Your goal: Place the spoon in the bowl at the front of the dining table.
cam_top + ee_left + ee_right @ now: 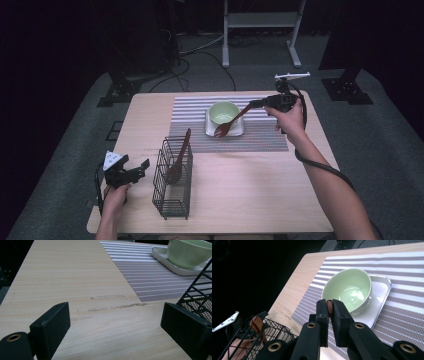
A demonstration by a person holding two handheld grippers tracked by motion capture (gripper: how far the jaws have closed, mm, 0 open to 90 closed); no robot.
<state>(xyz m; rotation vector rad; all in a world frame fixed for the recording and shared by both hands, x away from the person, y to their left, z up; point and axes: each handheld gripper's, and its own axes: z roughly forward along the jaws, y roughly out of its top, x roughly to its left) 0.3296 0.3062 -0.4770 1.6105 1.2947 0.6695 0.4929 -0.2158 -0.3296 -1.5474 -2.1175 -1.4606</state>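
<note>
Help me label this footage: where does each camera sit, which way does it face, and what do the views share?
High view: above the person's side, looking forward and down on the table; both forearms show, left hand-held gripper, right hand-held gripper.
Left gripper view: low over the table, facing the placemat; its black jaws stand wide apart.
Right gripper view: above the placemat, looking down at the green bowl; jaws clamp a brown spoon handle.
Shared: bowl, placemat, white tray and wire basket.
</note>
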